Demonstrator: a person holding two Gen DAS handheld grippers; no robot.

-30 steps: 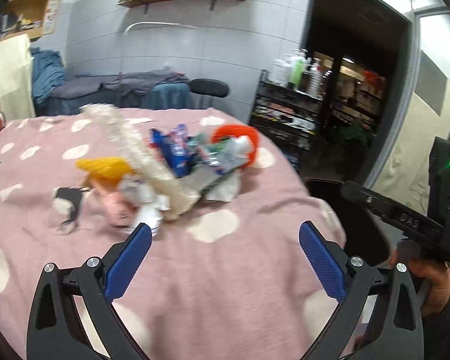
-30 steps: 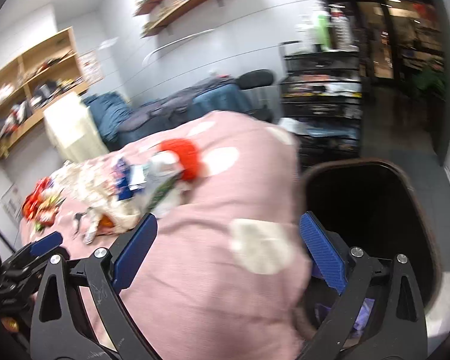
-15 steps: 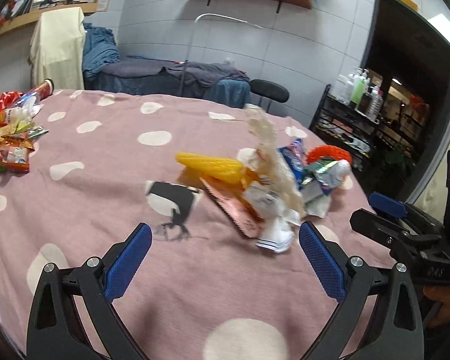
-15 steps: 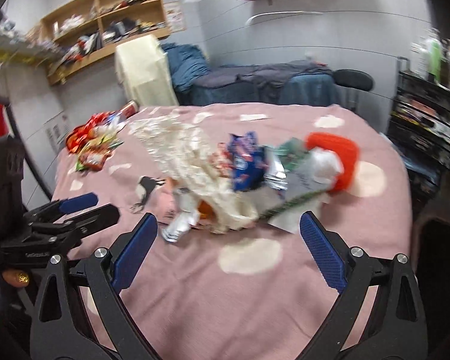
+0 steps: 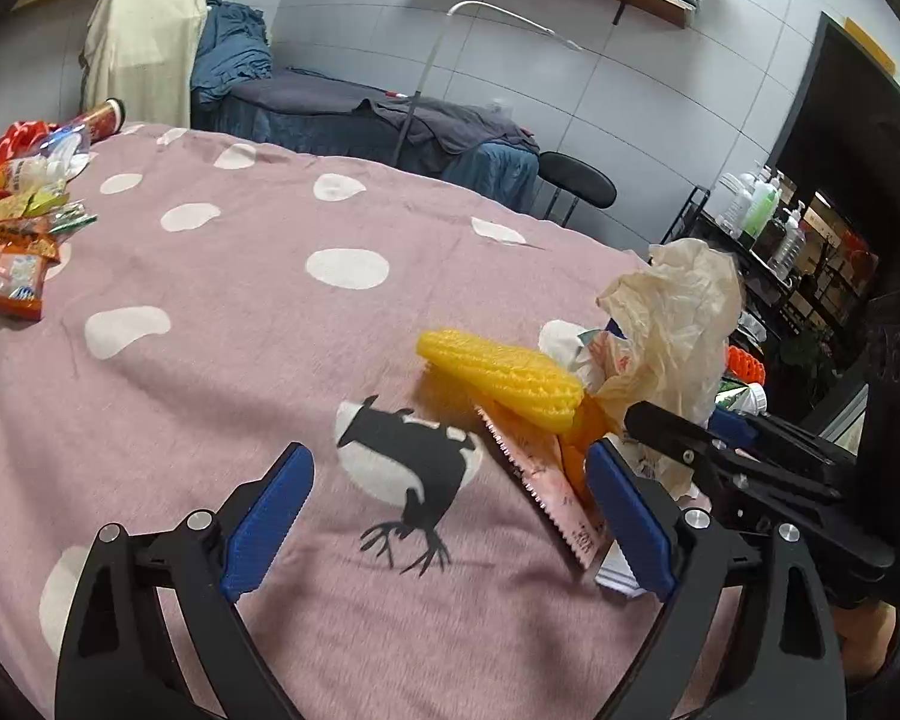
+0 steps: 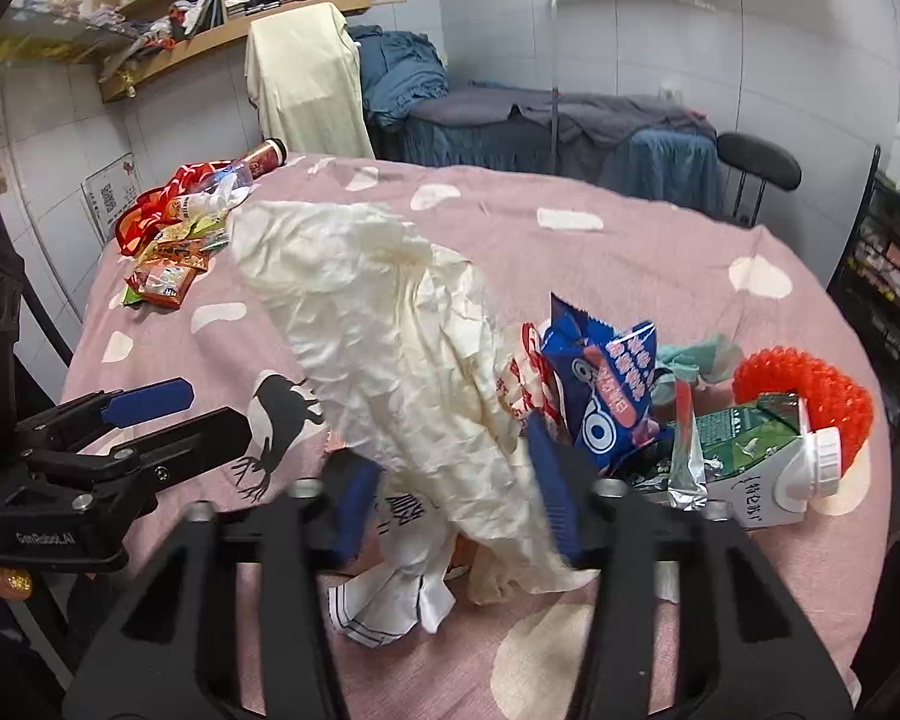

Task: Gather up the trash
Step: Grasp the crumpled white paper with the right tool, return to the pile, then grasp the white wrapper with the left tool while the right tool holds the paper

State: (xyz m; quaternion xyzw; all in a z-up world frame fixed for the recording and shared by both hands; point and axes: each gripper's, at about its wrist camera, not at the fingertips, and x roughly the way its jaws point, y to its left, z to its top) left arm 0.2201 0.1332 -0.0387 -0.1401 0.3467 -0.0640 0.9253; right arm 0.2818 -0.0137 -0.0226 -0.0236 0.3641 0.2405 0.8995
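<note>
Our right tongs [image 6: 456,480] have just narrowed around the bag [image 6: 390,348]; left tongs [image 5: 444,516] stay wide, so pickup begins.

A lived-in back room, part bedroom and part storeroom

A bed [image 6: 570,126] heaped with blue and grey bedding stood along the tiled wall at upper centre, wooden shelves [image 6: 210,6] crammed with clothes ran across the upper left, and a black rack [image 5: 756,228] of bottles filled the right edge beside a table under a pink spotted cloth [image 5: 240,312].
</note>
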